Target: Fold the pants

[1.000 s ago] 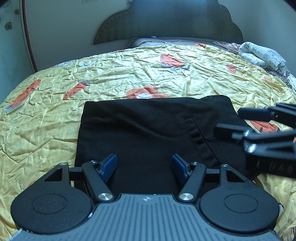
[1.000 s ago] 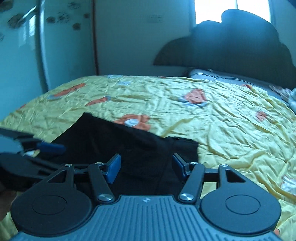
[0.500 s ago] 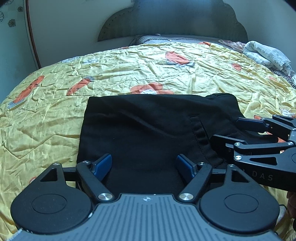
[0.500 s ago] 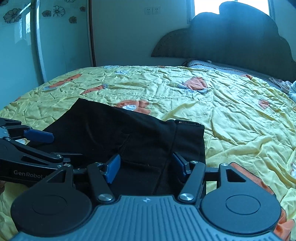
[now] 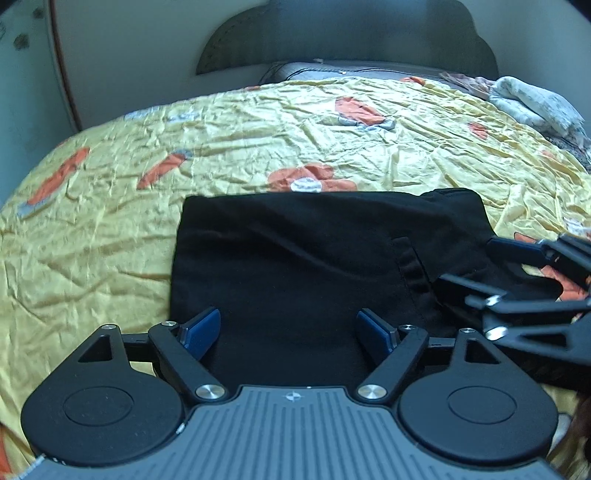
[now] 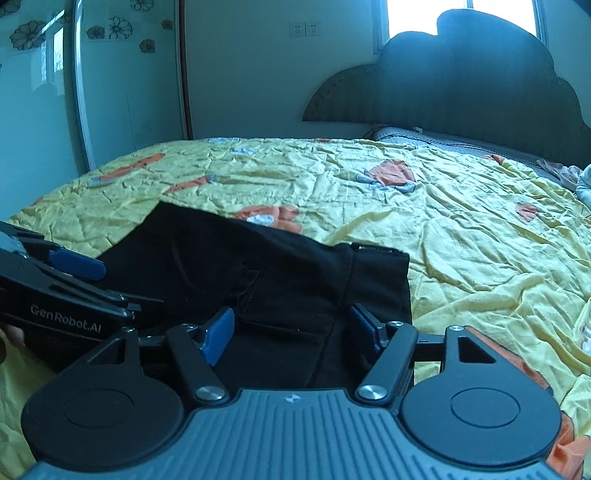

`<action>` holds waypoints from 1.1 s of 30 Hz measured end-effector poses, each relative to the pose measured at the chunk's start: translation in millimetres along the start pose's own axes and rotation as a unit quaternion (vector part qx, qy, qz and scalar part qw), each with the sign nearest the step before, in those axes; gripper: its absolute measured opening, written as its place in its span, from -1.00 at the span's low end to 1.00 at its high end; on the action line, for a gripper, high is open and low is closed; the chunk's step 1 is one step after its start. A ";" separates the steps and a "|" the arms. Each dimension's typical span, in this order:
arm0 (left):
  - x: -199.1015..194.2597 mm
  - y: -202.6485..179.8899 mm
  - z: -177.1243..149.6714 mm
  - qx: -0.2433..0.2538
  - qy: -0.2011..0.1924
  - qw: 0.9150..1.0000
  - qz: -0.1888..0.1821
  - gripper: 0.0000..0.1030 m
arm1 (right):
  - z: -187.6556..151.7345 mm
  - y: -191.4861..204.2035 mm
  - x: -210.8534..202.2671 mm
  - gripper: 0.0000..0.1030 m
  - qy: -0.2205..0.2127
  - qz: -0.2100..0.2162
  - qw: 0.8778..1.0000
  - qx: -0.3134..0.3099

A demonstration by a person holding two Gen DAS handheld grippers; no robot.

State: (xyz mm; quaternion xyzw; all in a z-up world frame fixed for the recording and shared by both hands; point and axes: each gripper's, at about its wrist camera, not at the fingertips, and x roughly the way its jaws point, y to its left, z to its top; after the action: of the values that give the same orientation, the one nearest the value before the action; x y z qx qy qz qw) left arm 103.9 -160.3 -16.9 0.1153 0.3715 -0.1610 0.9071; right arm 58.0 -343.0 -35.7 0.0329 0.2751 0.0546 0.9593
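Black matte woven pants (image 5: 314, 266), folded into a compact, roughly rectangular slab with stitched pocket seam, lying flat on crinkled glossy yellow quilt with orange prints (image 5: 110, 206) before a dark scalloped headboard (image 6: 461, 85). Left gripper (image 5: 288, 328), black linkage arms with blue rubber pads, spread wide, empty, low above near hem. Right gripper (image 6: 291, 328), same build, likewise parted, unladen, above waistband end; crumpled white cloth (image 5: 532, 103) at far corner.

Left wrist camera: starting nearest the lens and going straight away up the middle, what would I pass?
Left gripper, open → black pants → yellow bedspread → grey pillow → dark headboard.
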 end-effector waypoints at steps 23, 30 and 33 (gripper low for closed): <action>45.6 129.7 0.4 -0.190 0.059 0.938 -0.282 0.60 | 3.1 -120.0 50.0 0.93 0.114 0.323 0.916 0.208; 52.2 115.7 6.3 -0.201 0.049 0.941 -0.267 0.32 | 16.9 -101.3 74.4 0.92 0.107 0.322 0.917 0.210; 48.2 108.0 9.7 -0.169 0.048 0.959 -0.222 -0.07 | 15.0 -95.7 74.8 0.75 0.096 0.298 0.926 0.212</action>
State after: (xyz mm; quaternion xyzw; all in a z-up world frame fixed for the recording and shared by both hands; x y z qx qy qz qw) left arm 183.4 -73.9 -34.8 -0.1172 0.4528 -0.2872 0.8359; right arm 137.3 -429.2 -71.2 0.3107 0.3485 0.2814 0.8383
